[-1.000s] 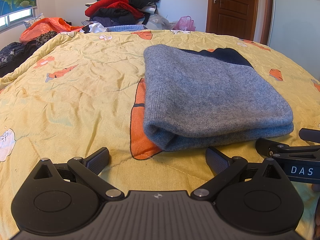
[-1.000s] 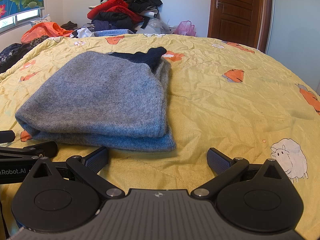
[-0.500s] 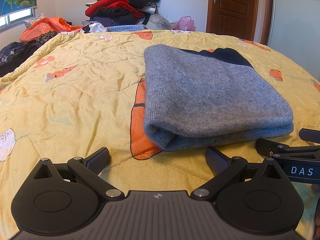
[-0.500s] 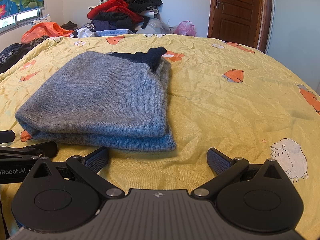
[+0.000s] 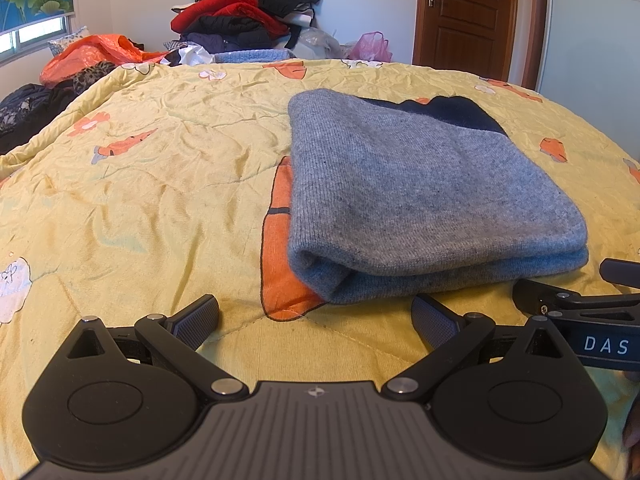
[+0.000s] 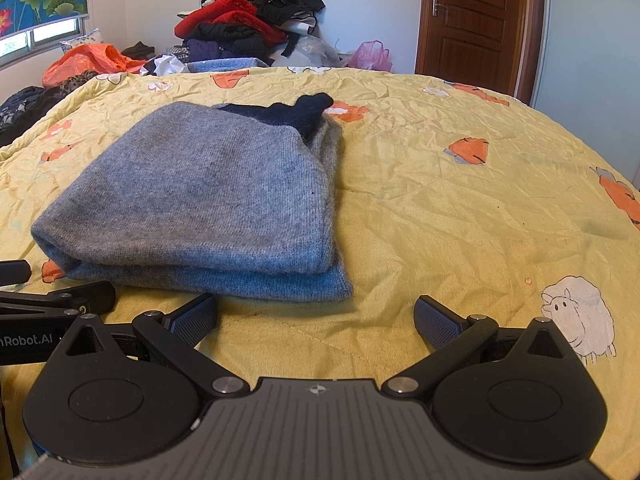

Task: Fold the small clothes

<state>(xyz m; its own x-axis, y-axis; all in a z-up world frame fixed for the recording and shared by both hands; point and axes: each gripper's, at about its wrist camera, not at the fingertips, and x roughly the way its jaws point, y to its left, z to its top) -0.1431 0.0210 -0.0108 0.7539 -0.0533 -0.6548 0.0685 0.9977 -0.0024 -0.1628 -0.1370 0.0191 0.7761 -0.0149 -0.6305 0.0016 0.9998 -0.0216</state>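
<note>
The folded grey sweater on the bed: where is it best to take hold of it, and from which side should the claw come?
Probably at the near edge of the grey sweater, where the layers end in a thick stacked lip facing both claws. The right claw is open and could slide in low from the front at the near right corner, pinching all layers; the left claw, also open, could take the rounded near left corner.

Folded grey sweater [image 5: 420,192], yellow quilt [image 5: 140,200], left tool [image 5: 316,320] spread

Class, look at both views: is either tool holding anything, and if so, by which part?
Nothing is held. The left tool and right tool are both open, short of the folded grey sweater.
</note>
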